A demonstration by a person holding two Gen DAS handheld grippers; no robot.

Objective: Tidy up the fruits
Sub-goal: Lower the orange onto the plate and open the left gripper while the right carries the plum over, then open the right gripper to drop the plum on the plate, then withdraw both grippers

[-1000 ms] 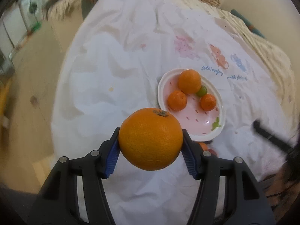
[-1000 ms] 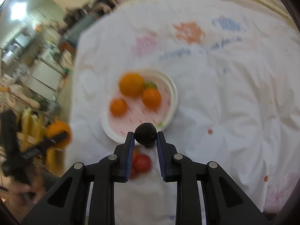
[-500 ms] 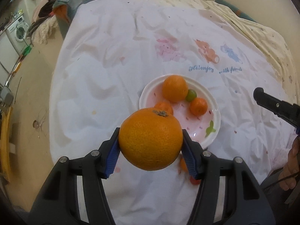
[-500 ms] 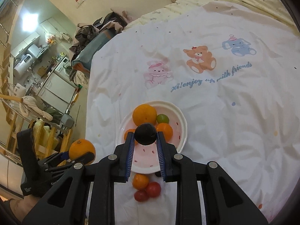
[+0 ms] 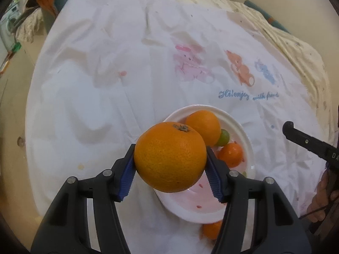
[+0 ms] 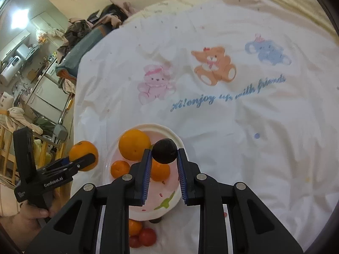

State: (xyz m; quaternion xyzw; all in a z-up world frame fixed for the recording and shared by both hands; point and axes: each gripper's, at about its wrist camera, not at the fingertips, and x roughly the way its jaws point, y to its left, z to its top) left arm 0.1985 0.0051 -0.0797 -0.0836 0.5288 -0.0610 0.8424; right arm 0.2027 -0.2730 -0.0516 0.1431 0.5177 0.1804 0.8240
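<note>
Right wrist: tomatoes (image 6: 146, 236) & small orange (image 6: 135, 227) beside plate (image 6: 135, 210).

- A large orange (image 5: 170, 156), stem end up, is clamped above the plate's (image 6: 135, 210) left edge.
- A dark round fruit (image 6: 164, 150) is pinched over the plate.
- On the plate: 1 big orange (image 6: 134, 144), 2 small ones (image 6: 120, 169), 1 green fruit (image 5: 224, 137).
- Just beside the plate's near rim: 1 small orange (image 6: 134, 227), 2 red fruits (image 6: 147, 236).

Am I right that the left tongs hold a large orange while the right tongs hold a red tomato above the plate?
Not quite. The right tongs hold a small dark, nearly black fruit, as the right wrist view shows. The left tongs do hold a large orange, and the plate lies beneath.
</note>
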